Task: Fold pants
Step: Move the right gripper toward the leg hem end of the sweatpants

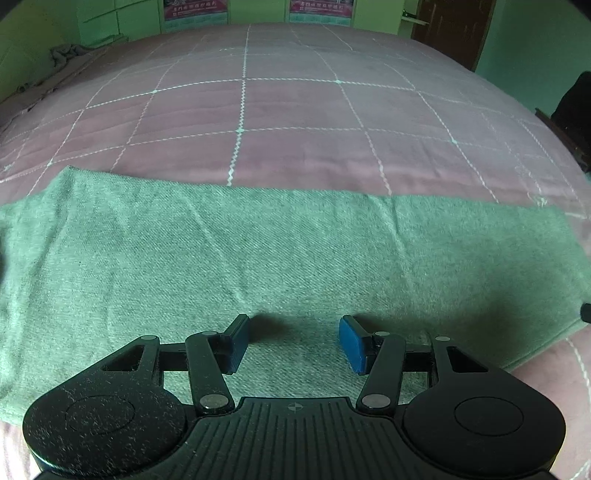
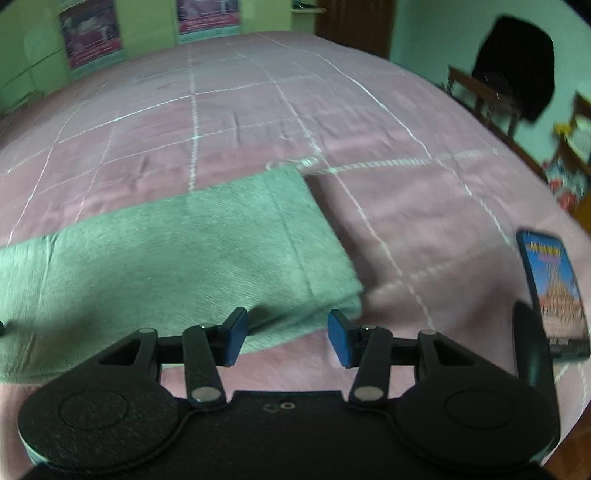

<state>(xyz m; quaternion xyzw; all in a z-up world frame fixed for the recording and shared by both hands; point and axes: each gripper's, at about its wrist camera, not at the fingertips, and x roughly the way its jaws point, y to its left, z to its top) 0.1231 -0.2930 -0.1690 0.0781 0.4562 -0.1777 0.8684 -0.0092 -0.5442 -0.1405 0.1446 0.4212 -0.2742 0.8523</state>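
The green pants [image 1: 280, 254] lie flat as a long folded band across the pink bed. My left gripper [image 1: 293, 341] is open and empty, its blue pads just above the middle of the band near its front edge. In the right wrist view the pants [image 2: 177, 254] end at a hemmed edge to the right. My right gripper [image 2: 287, 338] is open and empty at the front right corner of the pants. The view is blurred, so I cannot tell if it touches the cloth.
The pink quilted bedspread [image 1: 295, 110] with white grid stitching spreads beyond the pants. A phone [image 2: 554, 291] stands at the right. A chair with dark clothing [image 2: 513, 85] and a door [image 1: 454, 29] stand beyond the bed's right side.
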